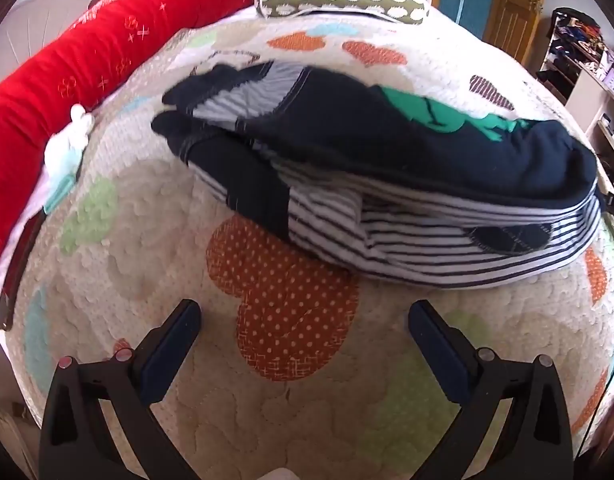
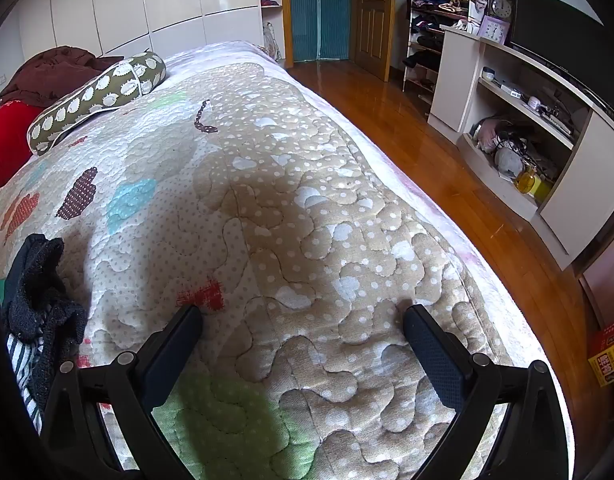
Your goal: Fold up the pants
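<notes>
The pants (image 1: pixel 387 184) are navy with white-and-navy stripes and a green patch. They lie folded in a bundle on the quilted bed (image 1: pixel 267 420), just ahead of my left gripper (image 1: pixel 303 320), which is open, empty and apart from them. In the right wrist view one end of the pants (image 2: pixel 39 304) shows at the far left edge. My right gripper (image 2: pixel 303 320) is open and empty over the bare quilt (image 2: pixel 327 240), to the right of the pants.
A red bolster (image 1: pixel 87 64) and an olive spotted pillow (image 1: pixel 343 0) lie at the head of the bed. A small white and teal cloth (image 1: pixel 65 152) lies beside the bolster. The bed's right edge drops to a wooden floor (image 2: pixel 447 168); a white shelf unit (image 2: pixel 527 128) stands beyond.
</notes>
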The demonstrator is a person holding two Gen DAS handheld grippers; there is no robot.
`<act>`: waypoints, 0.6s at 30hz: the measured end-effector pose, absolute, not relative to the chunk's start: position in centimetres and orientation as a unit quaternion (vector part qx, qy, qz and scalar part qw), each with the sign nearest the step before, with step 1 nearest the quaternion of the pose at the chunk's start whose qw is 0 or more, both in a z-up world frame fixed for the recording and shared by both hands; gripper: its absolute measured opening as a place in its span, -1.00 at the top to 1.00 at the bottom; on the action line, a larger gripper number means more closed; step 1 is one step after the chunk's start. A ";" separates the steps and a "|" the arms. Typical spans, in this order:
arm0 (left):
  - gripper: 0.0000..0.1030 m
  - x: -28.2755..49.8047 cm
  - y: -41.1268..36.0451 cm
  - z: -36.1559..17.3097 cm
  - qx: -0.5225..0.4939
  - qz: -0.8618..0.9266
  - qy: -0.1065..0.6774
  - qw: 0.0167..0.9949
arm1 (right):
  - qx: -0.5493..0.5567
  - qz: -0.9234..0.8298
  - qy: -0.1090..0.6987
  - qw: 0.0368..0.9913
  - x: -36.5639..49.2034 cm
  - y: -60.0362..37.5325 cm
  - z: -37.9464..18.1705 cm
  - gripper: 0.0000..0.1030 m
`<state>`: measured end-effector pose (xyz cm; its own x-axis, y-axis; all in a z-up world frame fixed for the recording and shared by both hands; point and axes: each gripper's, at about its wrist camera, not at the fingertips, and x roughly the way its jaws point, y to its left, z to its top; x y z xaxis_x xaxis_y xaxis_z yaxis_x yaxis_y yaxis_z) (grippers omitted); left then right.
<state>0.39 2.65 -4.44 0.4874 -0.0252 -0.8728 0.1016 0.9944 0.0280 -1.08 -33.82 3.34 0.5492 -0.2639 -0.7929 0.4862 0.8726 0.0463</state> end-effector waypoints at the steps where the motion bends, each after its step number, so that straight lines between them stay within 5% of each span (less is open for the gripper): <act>1: -1.00 0.3 2.9 -4.7 0.035 -0.038 0.505 0.862 | 0.131 -0.215 0.423 0.870 -1.1 -33.8 3.3 -0.98; 18: -1.00 0.2 2.8 -5.1 0.032 -0.036 0.494 0.868 | 0.131 -0.215 0.423 0.871 -1.1 -33.8 3.3 -0.98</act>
